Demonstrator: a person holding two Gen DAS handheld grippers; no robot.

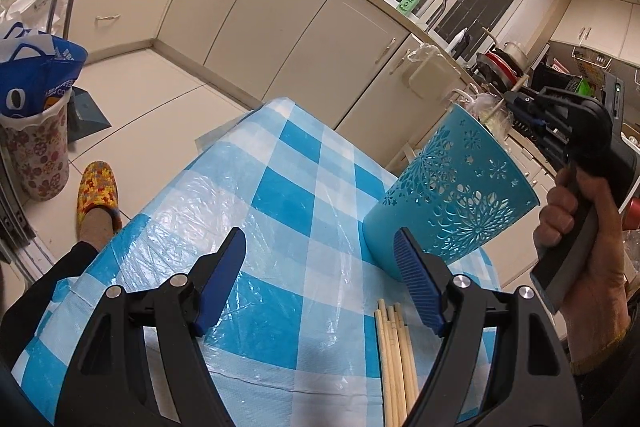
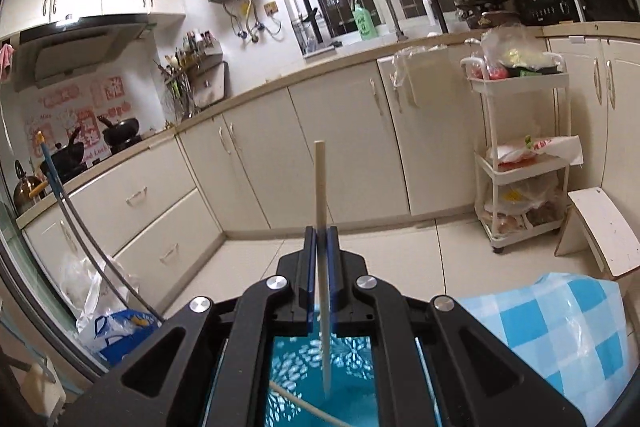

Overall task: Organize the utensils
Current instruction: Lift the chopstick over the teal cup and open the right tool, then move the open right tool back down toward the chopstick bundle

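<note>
Above the teal holder (image 2: 320,379), right tongs (image 2: 321,239) pinch a chopstick (image 2: 320,183); left tongs (image 1: 320,279) gape; labels perhaps unreadable.

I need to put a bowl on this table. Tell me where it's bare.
Free: the checked cloth from the left gripper out to the far edge, left of the blue holder. Crowded: the near right, where the chopsticks lie below the holder, with the right gripper above its rim.
</note>
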